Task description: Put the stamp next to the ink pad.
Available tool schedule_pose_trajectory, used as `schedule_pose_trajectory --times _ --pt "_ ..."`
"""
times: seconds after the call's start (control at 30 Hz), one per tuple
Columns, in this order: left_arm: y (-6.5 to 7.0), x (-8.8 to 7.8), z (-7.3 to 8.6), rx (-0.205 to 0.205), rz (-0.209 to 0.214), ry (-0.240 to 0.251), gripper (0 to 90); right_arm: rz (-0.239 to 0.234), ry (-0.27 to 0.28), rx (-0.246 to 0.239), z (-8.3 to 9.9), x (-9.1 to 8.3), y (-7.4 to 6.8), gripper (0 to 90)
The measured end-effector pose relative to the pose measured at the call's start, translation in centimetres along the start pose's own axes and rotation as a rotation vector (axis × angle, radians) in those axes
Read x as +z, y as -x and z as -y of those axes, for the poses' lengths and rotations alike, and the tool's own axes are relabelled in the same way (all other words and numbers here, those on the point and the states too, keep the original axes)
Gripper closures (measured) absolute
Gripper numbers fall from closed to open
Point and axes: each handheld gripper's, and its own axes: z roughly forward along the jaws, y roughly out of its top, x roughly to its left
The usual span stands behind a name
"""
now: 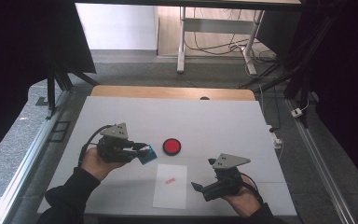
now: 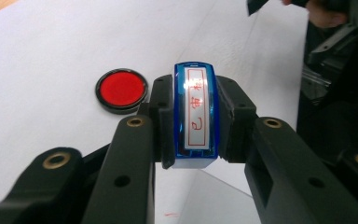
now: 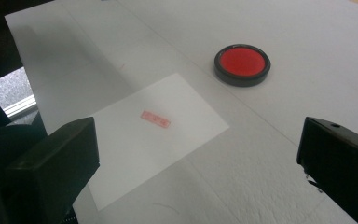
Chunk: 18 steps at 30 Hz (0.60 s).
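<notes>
Stamp [image 2: 196, 116]: blue-cased, clamped between the jaws of the left gripper [image 2: 193, 123]; printing face turned toward that gripper's camera, showing a white plate with red characters inside a red frame; held off the table, above its near-left part, just left of the ink pad in the high view [image 1: 147, 154].
Left gripper state: closed firmly on the stamp, one pad pressed on each long side of the blue case; held in the left hand [image 1: 94, 162], seen in the high view with its grey three-cornered plate on top [image 1: 135, 150].
Ink pad [image 1: 171, 146]: round, black-rimmed, red inside, lid off; resting flat on the table near the middle, just beyond the far edge of the paper; seen left of the stamp from the left gripper view [image 2: 121, 90] and beyond the paper from the right gripper view [image 3: 242, 64].
Paper [image 1: 170, 185]: white sheet lying flat on the near part of the table, between the two hands; apart from the ink pad, not touching it.
Imprint [image 3: 155, 119]: small red rectangular mark on the paper, near the sheet's upper middle; characters too small to read.
Right gripper [image 3: 198, 158]: jaws spread wide, nothing between them; pointing toward the paper and ink pad from the near-right side, in the right hand [image 1: 242, 200].
Table [image 1: 223, 121]: white top, wooden strip along the far edge.
</notes>
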Motion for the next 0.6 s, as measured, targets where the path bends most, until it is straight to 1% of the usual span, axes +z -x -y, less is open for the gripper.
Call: schedule_pose_trajectory --times 0.07,0.3,0.43,0.6 --pt "-0.1 -0.1 0.1 -0.008 -0.012 0.0 70.3 0.01 0.001 0.009 0.2 -0.2 0.1 0.0" --pt "-0.6 -0.4 0.3 -0.029 -0.067 -0.017 70.2 0.079 0.003 0.029 0.9 -1.4 0.5 0.0" --pt "-1.0 -0.6 0.5 -0.049 -0.094 -0.016 70.2 0.105 0.002 0.041 1.3 -2.1 0.8 0.0" --pt "-1.3 -0.7 0.8 -0.067 -0.137 -0.032 70.3 0.124 -0.003 0.054 1.8 -2.7 0.9 0.0"
